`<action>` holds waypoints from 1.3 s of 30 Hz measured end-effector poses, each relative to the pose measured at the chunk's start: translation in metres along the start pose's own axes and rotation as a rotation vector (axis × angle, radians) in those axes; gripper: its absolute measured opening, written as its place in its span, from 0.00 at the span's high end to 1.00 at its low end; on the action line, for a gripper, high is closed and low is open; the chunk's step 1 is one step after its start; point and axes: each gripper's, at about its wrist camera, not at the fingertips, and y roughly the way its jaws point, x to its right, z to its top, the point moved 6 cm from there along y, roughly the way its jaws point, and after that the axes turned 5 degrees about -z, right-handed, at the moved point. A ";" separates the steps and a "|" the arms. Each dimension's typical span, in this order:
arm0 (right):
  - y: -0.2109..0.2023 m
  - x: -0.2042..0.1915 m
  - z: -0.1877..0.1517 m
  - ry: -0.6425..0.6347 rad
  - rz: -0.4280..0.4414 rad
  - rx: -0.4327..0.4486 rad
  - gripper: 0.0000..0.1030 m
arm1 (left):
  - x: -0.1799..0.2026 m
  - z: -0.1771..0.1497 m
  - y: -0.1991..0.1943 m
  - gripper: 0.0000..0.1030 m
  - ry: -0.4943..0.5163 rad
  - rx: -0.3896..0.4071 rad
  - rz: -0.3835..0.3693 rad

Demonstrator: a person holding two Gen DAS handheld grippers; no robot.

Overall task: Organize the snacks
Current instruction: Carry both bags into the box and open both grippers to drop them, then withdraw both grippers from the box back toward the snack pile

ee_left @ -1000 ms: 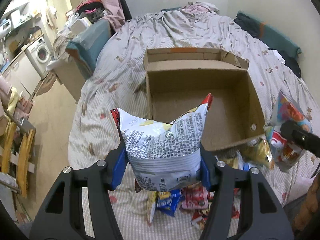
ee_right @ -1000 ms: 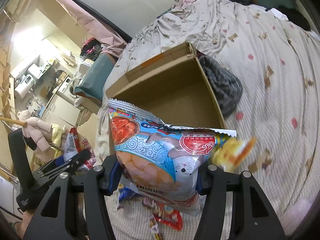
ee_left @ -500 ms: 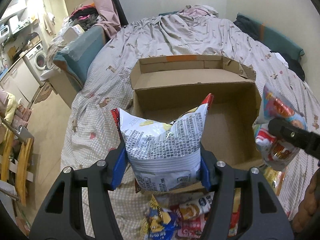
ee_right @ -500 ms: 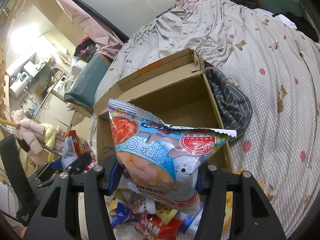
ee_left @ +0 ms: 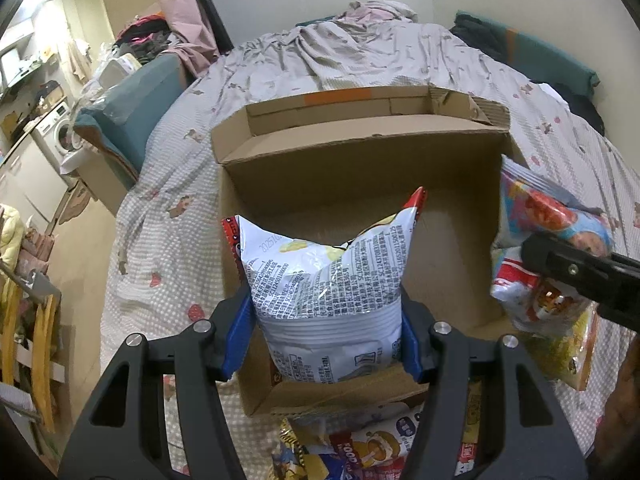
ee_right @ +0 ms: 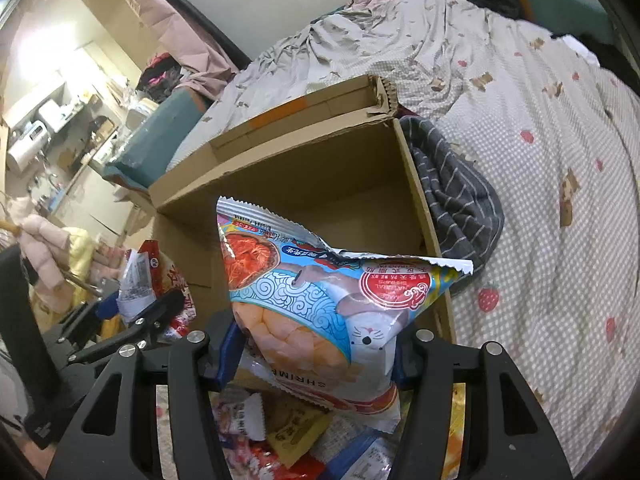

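My left gripper [ee_left: 326, 332] is shut on a white chip bag [ee_left: 326, 292] with small black print and red corners, held upright over the near edge of the open cardboard box [ee_left: 360, 152]. My right gripper [ee_right: 316, 344] is shut on a blue and orange shrimp snack bag [ee_right: 316, 300], held over the near edge of the same box [ee_right: 320, 168]. In the left wrist view the shrimp bag [ee_left: 548, 220] and the right gripper [ee_left: 580, 272] hang at the box's right side. The right wrist view shows the left gripper [ee_right: 132, 320] with the chip bag [ee_right: 138, 280] at the left.
The box sits on a bed with a checked, patterned cover [ee_right: 540, 160]. Several loose snack packets [ee_left: 372, 448] lie on the bed in front of the box. A dark striped cloth [ee_right: 456, 196] lies against the box's right wall. Furniture and clutter fill the room at left.
Both grippers have moved forward and down toward the box, each keeping its bag. The box now looms larger and the loose packets have slid toward the bottom of both views.
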 end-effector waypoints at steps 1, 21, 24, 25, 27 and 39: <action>0.002 -0.001 0.000 0.003 0.005 -0.004 0.43 | 0.001 -0.001 0.001 0.44 0.006 0.000 0.000; 0.003 -0.003 0.004 0.025 0.027 0.018 0.06 | -0.002 0.000 -0.007 0.11 -0.033 0.026 -0.058; 0.000 -0.001 0.006 0.023 0.024 0.027 0.04 | -0.003 -0.001 -0.009 0.11 -0.036 0.028 -0.059; 0.000 0.000 0.006 0.024 0.030 0.023 0.04 | -0.003 -0.002 -0.010 0.11 -0.037 0.030 -0.060; -0.001 0.000 0.006 0.029 0.028 0.017 0.04 | -0.003 -0.003 -0.012 0.11 -0.038 0.034 -0.059; -0.022 0.005 0.002 0.040 0.014 0.053 0.04 | -0.015 -0.003 -0.039 0.11 -0.089 0.082 -0.079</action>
